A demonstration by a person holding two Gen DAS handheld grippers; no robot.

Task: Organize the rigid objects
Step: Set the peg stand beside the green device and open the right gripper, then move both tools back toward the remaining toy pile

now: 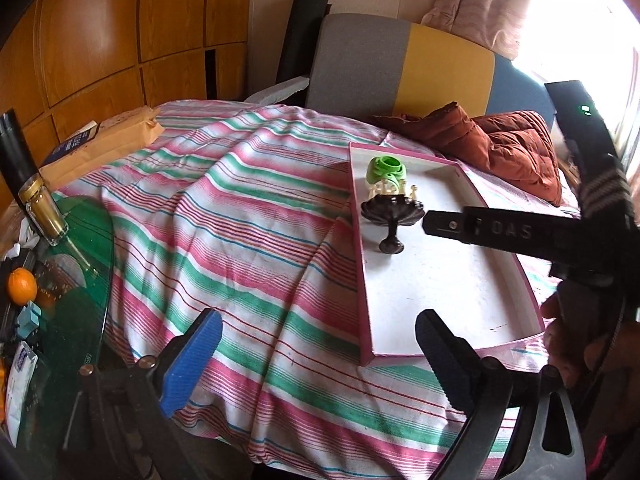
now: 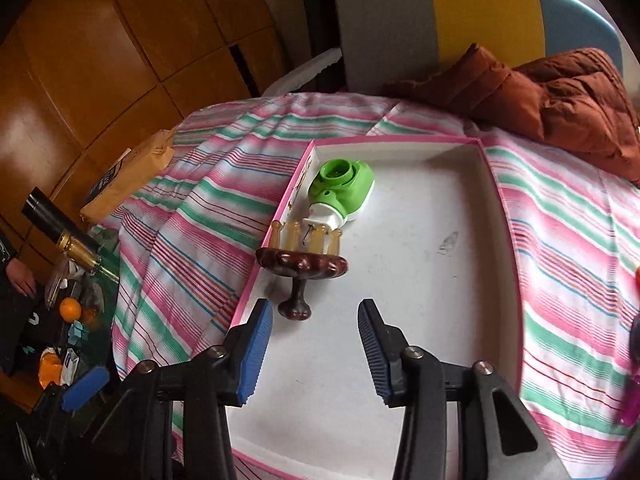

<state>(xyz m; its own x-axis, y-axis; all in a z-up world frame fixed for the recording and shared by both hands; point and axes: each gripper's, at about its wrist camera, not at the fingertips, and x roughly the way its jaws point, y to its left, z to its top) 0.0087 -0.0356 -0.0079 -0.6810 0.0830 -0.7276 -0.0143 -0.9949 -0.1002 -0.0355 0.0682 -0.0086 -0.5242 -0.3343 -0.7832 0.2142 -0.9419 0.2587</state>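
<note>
A shallow white tray with a pink rim point(image 2: 498, 188) lies on the striped cloth. In its far left corner rests a green and white plug-in device point(image 2: 344, 184). A dark wooden massager point(image 2: 302, 266) with pale prongs lies right in front of it, handle knob toward me. My right gripper point(image 2: 314, 306) hovers open over the tray; the knob sits just inside its left fingertip, untouched. My left gripper point(image 1: 316, 320) stands wide open above the cloth at the tray's point(image 1: 362, 256) near left corner, holding nothing. The same device point(image 1: 386, 168) and massager point(image 1: 390, 210) show in the left wrist view.
A rust quilted jacket point(image 2: 568, 96) lies behind the tray. A green glass table point(image 1: 76, 280) at the left carries a bottle point(image 1: 40, 204) and an orange point(image 1: 22, 286). A brown envelope point(image 1: 104, 140) sits at the cloth's far left. A chair back point(image 1: 400, 68) stands behind.
</note>
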